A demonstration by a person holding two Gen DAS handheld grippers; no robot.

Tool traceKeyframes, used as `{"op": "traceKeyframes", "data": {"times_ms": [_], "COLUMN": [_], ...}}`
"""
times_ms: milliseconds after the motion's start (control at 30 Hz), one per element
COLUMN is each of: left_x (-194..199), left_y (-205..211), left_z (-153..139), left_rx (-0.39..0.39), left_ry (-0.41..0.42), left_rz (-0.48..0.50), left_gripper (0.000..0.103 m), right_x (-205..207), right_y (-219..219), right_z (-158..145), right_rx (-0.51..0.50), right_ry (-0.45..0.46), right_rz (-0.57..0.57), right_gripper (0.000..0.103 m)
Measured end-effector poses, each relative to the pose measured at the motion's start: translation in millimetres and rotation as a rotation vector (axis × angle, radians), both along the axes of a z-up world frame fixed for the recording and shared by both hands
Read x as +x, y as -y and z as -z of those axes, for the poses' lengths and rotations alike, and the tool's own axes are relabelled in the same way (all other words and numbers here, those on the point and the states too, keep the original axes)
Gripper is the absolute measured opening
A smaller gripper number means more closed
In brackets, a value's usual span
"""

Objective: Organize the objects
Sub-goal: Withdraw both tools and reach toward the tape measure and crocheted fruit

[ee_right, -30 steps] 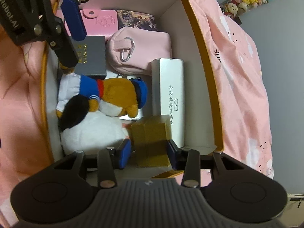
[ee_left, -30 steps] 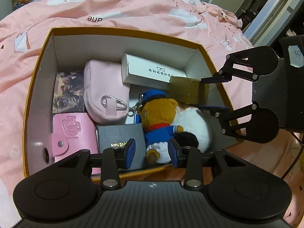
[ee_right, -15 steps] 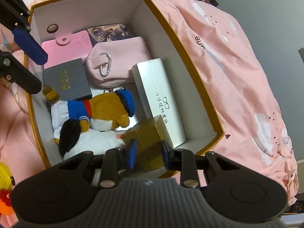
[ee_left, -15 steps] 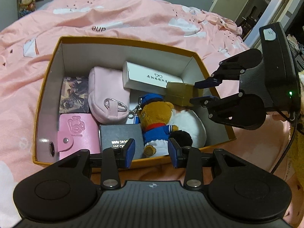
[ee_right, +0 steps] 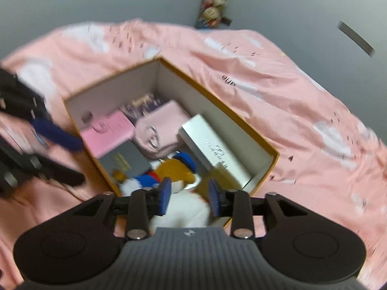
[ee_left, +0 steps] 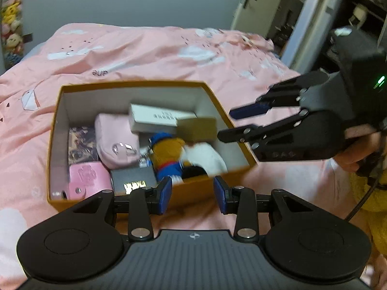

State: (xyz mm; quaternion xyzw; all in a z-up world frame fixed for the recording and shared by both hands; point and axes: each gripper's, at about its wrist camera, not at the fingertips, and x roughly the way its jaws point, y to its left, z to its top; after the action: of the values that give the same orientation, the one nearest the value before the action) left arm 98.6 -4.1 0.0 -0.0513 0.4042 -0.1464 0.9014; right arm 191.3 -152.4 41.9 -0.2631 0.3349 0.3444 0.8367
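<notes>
Right gripper (ee_right: 188, 194): jaws just been parting, nothing between them, above the box's near corner.
Left gripper (ee_left: 192, 194): jaws apart, empty.
Box (ee_left: 54, 130): orange-rimmed, white inside, packed with a bear plush (ee_left: 169, 154), pink pouch (ee_left: 116, 140), white case (ee_left: 157, 118).
Surface: pink bedspread (ee_left: 150, 55).
Room: grey wall, open door.

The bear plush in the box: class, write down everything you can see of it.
The bear plush is a soft toy with brown-orange fur, a blue cap and a blue and white sailor outfit with a red collar. It lies on its side in the orange box, near the front wall, resting against a white plush, with the grey box beside it and the pink pouch close by. No jaws touch it. Motion blur hides finer detail.
</notes>
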Motion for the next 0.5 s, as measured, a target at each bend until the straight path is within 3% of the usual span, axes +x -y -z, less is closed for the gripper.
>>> {"op": "traceKeyframes", "data": {"times_ms": [200,300,500], "left_x": [-17,-22,-30], "left_y": [15,17,25], "left_z": [21,33,47], "left_rx": [0.097,0.125,0.171], "left_ry": [-0.072,-0.101,-0.13], "left_rz": [0.003,-0.011,-0.002], "left_gripper": [0.044,0.044,0.044], "right_x": [-44,-60,-81], "right_y": [21,30,46], "right_z": [6,22,62], "right_rx": [0.131,0.164,0.195], "right_ry": [-0.078,-0.138,-0.296], "right_rz": [0.151,0.23,0.364], "right_gripper": [0.045,0.051,0.052]}}
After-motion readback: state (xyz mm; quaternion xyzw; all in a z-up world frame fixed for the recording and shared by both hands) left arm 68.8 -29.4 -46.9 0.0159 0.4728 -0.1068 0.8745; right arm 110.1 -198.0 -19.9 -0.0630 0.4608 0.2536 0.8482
